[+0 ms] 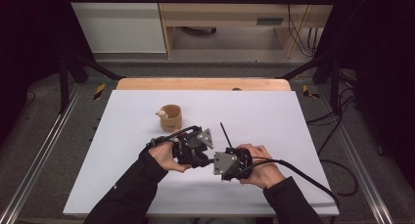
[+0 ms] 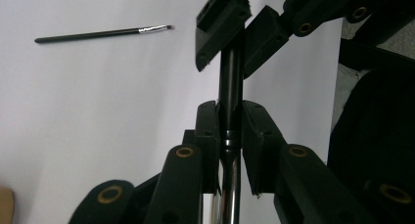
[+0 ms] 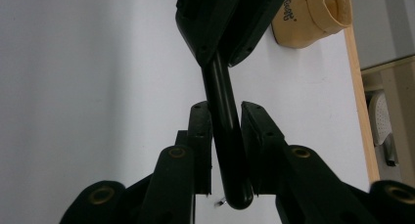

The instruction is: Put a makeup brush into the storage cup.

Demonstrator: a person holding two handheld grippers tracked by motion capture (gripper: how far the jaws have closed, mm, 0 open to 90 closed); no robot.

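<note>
We hold both tongs, left (image 1: 208,161) and right (image 1: 211,161), clamped on one black brush handle (image 2: 230,82) over the white worktop (image 1: 274,116), dark frame rails around.

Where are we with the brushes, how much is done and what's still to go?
Done: the black brush is lifted off the white table. In hand: the left gripper and the right gripper both clamp it, one toward each end, perhaps mid-handover. Left: the thin brush lies loose on the table, and the tan cup stands apart behind the grippers, with no brush seen in it.
</note>
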